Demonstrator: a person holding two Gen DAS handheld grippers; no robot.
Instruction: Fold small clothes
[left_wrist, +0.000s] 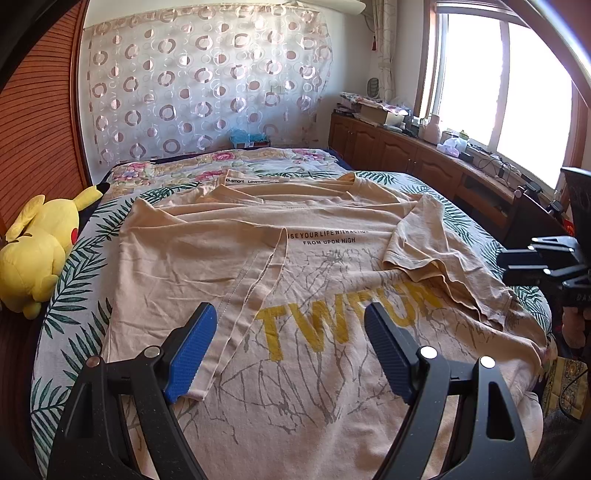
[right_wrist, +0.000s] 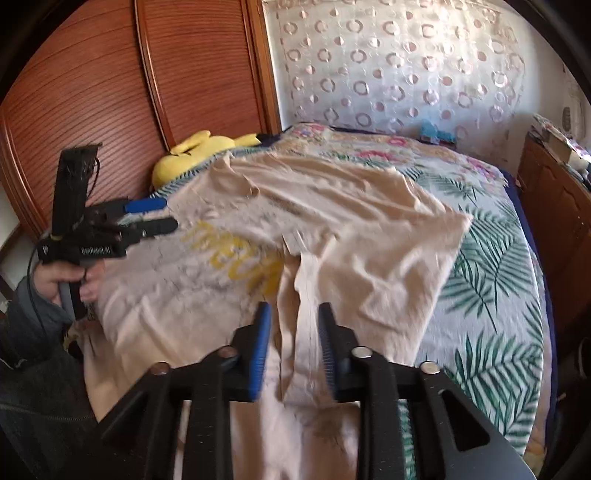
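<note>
The beige T-shirt (left_wrist: 295, 258) lies flat on the leaf-print bedspread (right_wrist: 491, 295), long axis toward 12 o'clock. The left gripper (left_wrist: 291, 350) hovers with jaws wide apart, a folded hem strip beside its left pad. The right gripper (right_wrist: 293, 354) is nearer: its narrowly parted jaws straddle a soft, wrinkled cotton fold without pinching.

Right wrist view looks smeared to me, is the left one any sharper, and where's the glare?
Right wrist view: motion blur smears the T-shirt print. Left wrist view: sharp, lettering readable on the T-shirt; window blown out white; fisheye bends the edges in both.
</note>
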